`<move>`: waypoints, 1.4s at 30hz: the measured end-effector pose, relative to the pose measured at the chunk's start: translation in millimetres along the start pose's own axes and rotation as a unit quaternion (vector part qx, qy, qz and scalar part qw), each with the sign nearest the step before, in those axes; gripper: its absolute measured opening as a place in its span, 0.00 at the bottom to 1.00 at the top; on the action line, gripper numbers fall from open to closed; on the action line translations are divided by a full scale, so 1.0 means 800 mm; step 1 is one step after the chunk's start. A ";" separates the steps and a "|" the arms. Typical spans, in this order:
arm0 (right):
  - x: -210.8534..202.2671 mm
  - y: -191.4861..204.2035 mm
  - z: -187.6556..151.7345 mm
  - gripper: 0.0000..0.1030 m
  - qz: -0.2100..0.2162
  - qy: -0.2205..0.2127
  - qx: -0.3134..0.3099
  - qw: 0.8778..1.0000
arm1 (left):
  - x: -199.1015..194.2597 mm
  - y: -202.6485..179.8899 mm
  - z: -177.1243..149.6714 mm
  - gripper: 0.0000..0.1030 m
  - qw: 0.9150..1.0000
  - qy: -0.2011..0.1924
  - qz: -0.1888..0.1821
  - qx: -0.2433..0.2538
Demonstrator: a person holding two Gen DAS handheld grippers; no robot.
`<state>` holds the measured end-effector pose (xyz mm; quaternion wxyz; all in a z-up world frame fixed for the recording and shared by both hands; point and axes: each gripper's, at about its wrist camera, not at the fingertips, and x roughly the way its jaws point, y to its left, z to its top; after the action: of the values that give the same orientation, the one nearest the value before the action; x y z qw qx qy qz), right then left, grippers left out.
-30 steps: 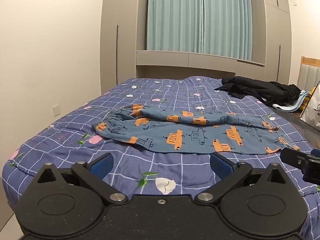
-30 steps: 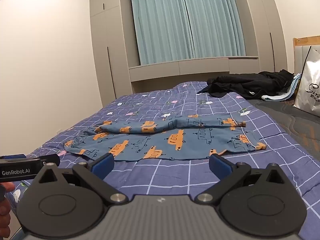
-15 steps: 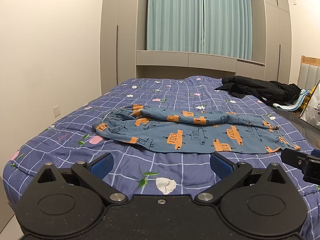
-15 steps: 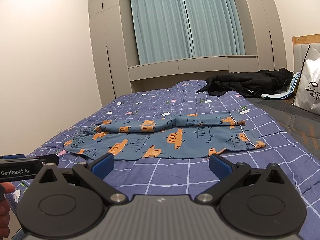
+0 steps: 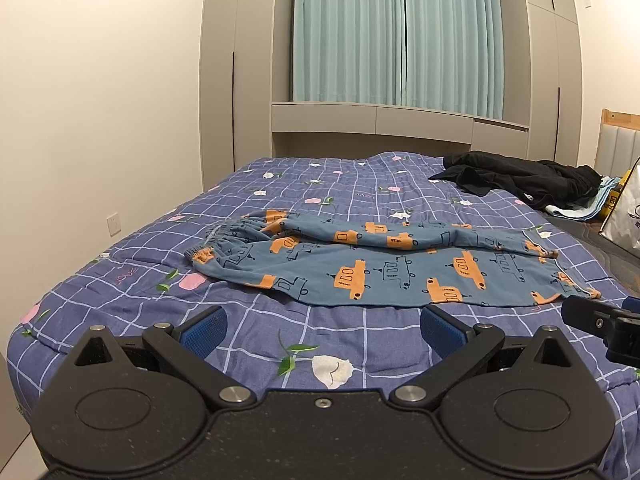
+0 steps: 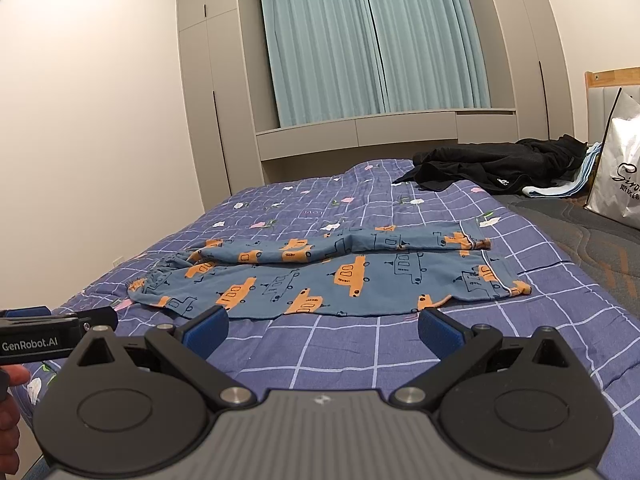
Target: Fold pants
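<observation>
A: Left gripper (image 5: 322, 330) is seen with jaws spread wide, nothing held between the blue pads (image 5: 202, 330). It is held above the near edge of the bedspread (image 5: 120, 264), short of the pants (image 5: 384, 266).

B: Right gripper (image 6: 322, 330) is recorded likewise: jaws fully parted, blue pads (image 6: 438, 330) bare, no cloth caught. It is poised just short of the pants' near hem. The left gripper's body, marked GenRobot.AI, is seen at the left edge of the right wrist view, with part of a hand (image 6: 10, 420) beneath it.

A: Pants position is noted: laid flat across the bedspread, lengthwise from side to side, roughly mid-bed. The elastic waistband (image 5: 228, 236) is at the left end, the leg cuffs (image 5: 560, 272) at the right end. One leg is laid partly over the other, the farther one bunched and creased along its length.

B: Print is logged as blue with orange vehicles. Neither gripper is touching the pants.

A: Beyond the pants, a black garment (image 5: 516, 180) is heaped at the far right of the bedspread, well apart from them. A white bag (image 6: 616, 168) is stood to the right of that heap.

B: Behind the bed, teal curtains (image 6: 372, 40) are drawn shut between grey wardrobes (image 5: 236, 60).
</observation>
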<state>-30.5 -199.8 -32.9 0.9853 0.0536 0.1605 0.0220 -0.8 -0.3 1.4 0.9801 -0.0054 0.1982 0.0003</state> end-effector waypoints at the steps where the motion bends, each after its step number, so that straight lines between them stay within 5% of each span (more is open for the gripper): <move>1: 0.000 0.000 0.000 1.00 0.000 0.000 0.000 1.000 | 0.000 0.001 0.000 0.99 1.000 0.000 0.000 0.000; 42: -0.001 0.000 -0.003 1.00 -0.001 0.003 0.000 1.000 | 0.003 0.000 -0.004 1.00 1.000 0.003 0.001 0.004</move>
<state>-31.8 -199.5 -34.6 0.9848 0.0536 0.1637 0.0206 -0.2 -0.2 -2.5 0.9795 -0.0015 0.2013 0.0003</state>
